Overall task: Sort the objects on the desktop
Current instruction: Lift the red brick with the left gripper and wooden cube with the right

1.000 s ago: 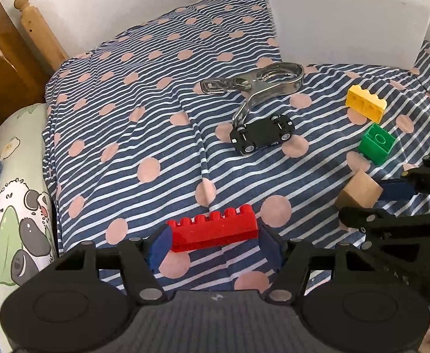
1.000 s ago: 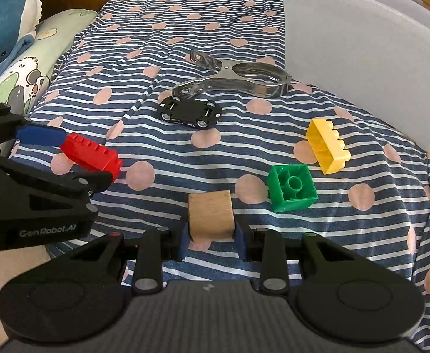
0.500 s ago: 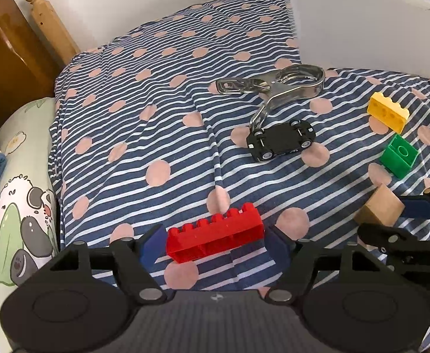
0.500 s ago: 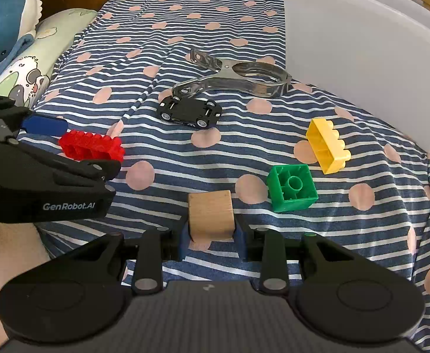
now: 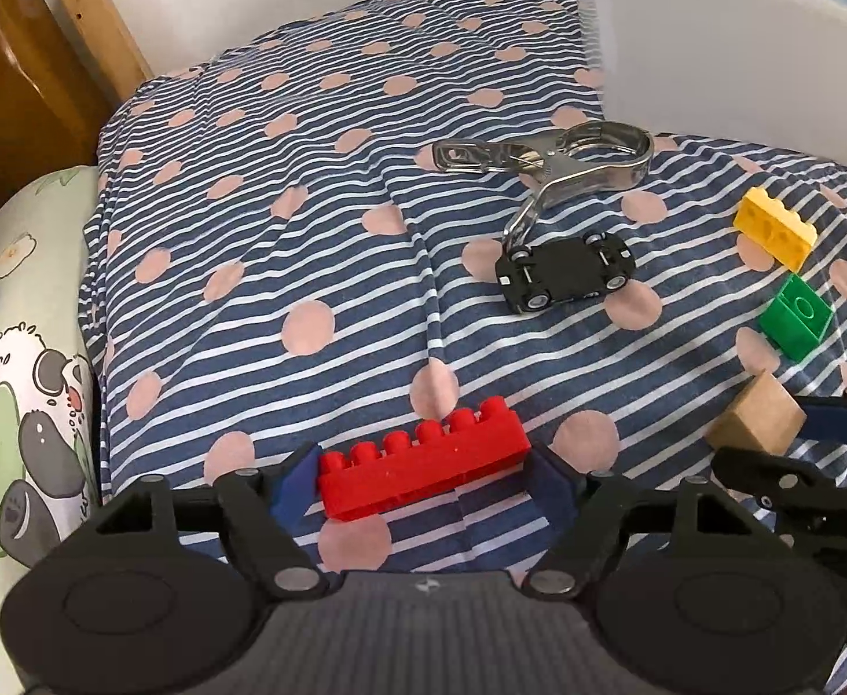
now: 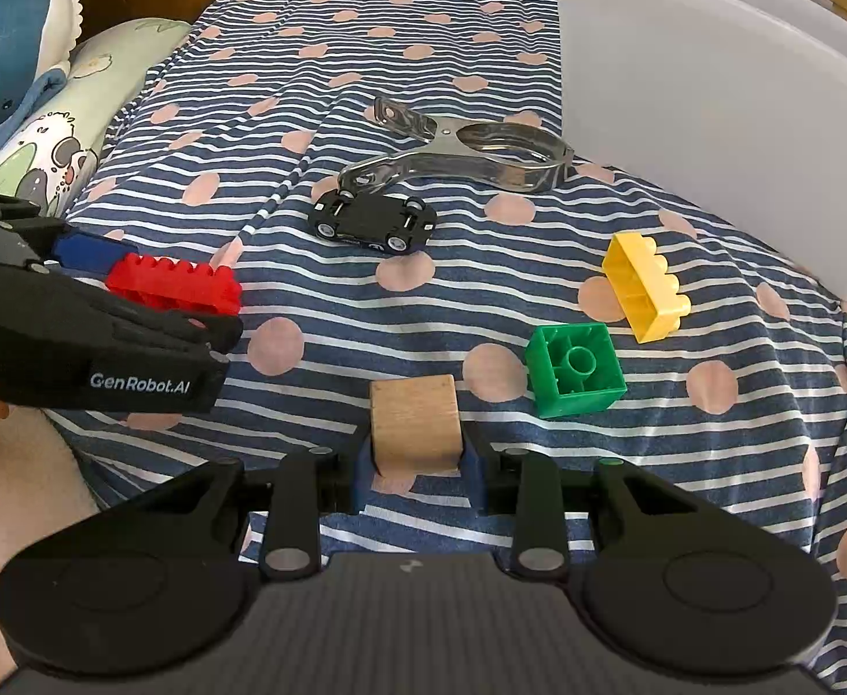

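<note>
With both tools loaded: left gripper (image 5: pixel 423 472) clamped on the red brick (image 5: pixel 420 466) at lower centre, right gripper (image 6: pixel 417 466) pinching the wooden cube (image 6: pixel 415 423) at lower centre. Apparently mid-carry; next, probably over to the white bin (image 6: pixel 712 116) at upper right.

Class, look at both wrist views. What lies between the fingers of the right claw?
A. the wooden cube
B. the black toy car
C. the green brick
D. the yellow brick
A: in the right wrist view the wooden cube sits pinched between the blue pads of the right claw, while the other items lie apart on the bedspread.
</note>
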`<state>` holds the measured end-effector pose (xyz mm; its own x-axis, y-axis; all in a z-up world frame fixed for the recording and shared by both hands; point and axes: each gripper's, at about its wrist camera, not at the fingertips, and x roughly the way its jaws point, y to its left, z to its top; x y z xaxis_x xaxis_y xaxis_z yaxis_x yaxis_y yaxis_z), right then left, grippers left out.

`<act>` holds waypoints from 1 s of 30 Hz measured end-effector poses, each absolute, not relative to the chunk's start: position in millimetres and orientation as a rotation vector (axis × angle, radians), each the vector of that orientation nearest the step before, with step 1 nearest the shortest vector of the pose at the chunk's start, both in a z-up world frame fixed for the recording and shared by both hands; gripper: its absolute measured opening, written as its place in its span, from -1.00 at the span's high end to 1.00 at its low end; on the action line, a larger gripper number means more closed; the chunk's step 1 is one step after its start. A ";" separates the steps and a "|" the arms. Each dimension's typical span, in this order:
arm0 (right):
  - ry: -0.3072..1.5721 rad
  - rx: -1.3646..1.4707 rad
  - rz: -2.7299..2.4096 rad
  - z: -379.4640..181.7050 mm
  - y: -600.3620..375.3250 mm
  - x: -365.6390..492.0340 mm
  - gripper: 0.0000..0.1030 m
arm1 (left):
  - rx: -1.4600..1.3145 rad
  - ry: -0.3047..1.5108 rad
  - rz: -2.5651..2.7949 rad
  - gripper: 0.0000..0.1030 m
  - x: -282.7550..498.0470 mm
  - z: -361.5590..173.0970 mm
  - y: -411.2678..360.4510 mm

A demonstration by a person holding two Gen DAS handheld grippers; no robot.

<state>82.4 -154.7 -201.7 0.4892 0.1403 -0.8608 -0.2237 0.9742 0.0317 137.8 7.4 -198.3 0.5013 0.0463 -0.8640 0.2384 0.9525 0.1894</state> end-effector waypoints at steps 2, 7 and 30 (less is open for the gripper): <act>1.037 -0.088 0.221 -201.6 -154.4 82.3 0.33 | 0.295 1.043 -0.117 -0.52 137.6 -197.3 8.3; 1.036 -0.086 0.222 -201.2 -155.1 82.8 0.33 | 0.300 1.032 -0.098 -0.52 132.7 -193.3 9.5; 0.921 -0.063 0.164 -149.0 -171.1 70.0 0.45 | 0.267 0.953 -0.062 -0.52 123.3 -143.3 6.1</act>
<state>70.0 -171.1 -149.0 0.5936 0.1136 -0.7967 -0.1678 0.9857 0.0154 123.3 6.1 -143.3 0.5805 0.0651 -0.8116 0.1693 0.9653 0.1986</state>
